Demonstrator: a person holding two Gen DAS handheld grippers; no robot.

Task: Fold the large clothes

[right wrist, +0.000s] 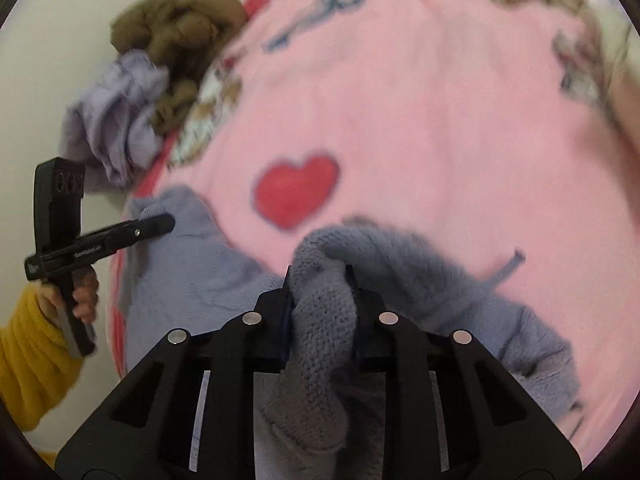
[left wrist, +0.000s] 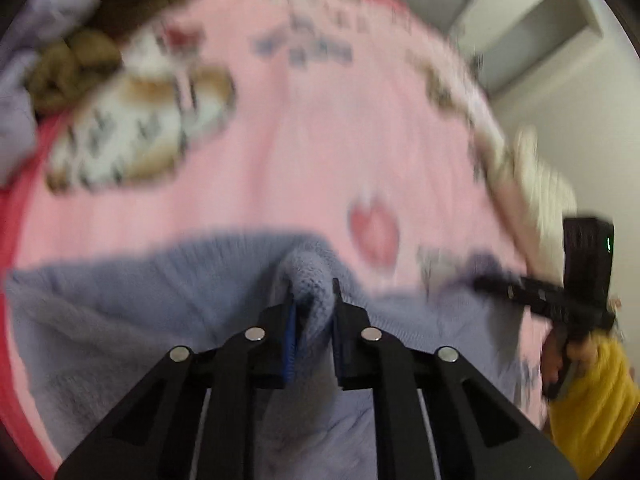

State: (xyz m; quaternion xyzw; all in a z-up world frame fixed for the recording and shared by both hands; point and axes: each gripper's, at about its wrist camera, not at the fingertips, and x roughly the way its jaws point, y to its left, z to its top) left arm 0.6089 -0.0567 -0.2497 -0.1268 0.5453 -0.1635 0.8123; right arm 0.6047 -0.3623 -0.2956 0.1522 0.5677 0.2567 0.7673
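Observation:
A lavender knit sweater (left wrist: 120, 300) lies spread on a pink printed blanket (left wrist: 300, 140). My left gripper (left wrist: 314, 292) is shut on a bunched fold of the sweater's edge, the knit pinched between its pads. In the right wrist view the same sweater (right wrist: 192, 272) runs along the blanket's (right wrist: 420, 100) near side, and my right gripper (right wrist: 320, 276) is shut on a thick roll of it. Each view shows the other gripper at the garment's far end: the right gripper (left wrist: 484, 282) and the left gripper (right wrist: 168, 222), both held by hands in yellow sleeves.
A brown garment (right wrist: 180, 24) and a pale purple garment (right wrist: 116, 116) are heaped at the blanket's far corner. A red heart print (right wrist: 296, 188) marks the blanket beside the sweater. A cream cloth (left wrist: 536, 184) lies at the right edge, a white shelf (left wrist: 560, 20) beyond it.

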